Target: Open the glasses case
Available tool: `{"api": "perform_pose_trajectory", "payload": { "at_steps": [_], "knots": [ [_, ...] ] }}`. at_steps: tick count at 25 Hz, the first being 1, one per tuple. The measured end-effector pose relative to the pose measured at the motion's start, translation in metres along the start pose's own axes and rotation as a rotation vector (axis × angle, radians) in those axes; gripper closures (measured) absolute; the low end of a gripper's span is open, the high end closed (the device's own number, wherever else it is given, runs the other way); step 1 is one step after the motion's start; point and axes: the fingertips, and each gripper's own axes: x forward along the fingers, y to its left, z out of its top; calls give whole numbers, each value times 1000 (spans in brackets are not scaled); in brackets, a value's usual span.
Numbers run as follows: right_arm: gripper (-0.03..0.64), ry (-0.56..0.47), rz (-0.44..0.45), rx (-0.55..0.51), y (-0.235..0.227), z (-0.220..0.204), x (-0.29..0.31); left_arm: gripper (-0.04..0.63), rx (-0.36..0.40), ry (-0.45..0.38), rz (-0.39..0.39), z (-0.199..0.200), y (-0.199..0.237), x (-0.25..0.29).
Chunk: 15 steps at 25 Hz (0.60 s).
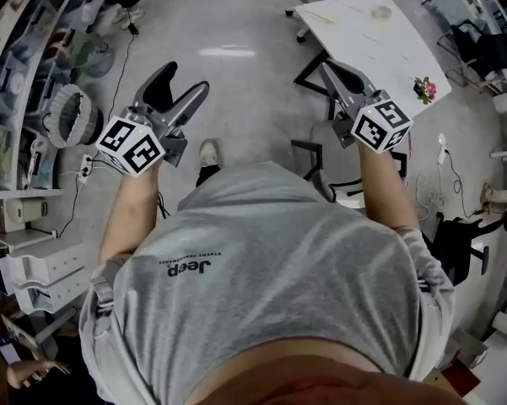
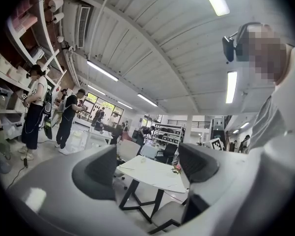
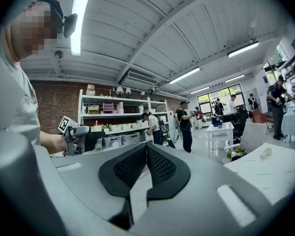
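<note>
Approach seems the step in hand: left gripper [image 1: 184, 81] gapes wide and empty, right gripper [image 1: 337, 67] sits pinched together on nothing, no glasses case shows anywhere, so finding it comes next.

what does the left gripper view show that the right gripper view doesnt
Only the left gripper view: the left gripper with its jaws wide apart and nothing between them, framing the whole white table on dark legs, with flowers at its edge.

Only the right gripper view: the right gripper with its jaws together, a brick wall and shelves of bins.

Both: part of the white table, ceiling strip lights, the person's grey shirt and people standing in the background. No glasses case can be made out in either.
</note>
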Motion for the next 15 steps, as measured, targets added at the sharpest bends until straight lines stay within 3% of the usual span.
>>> {"api": "perform_pose_trajectory", "payload": {
  "at_steps": [5, 15],
  "knots": [
    [611, -16, -69, -28, -32, 12, 70, 173, 32, -2, -84, 19, 82, 40],
    [611, -70, -164, -7, -90, 56, 243, 173, 72, 24, -205, 97, 252, 121]
  ]
}}
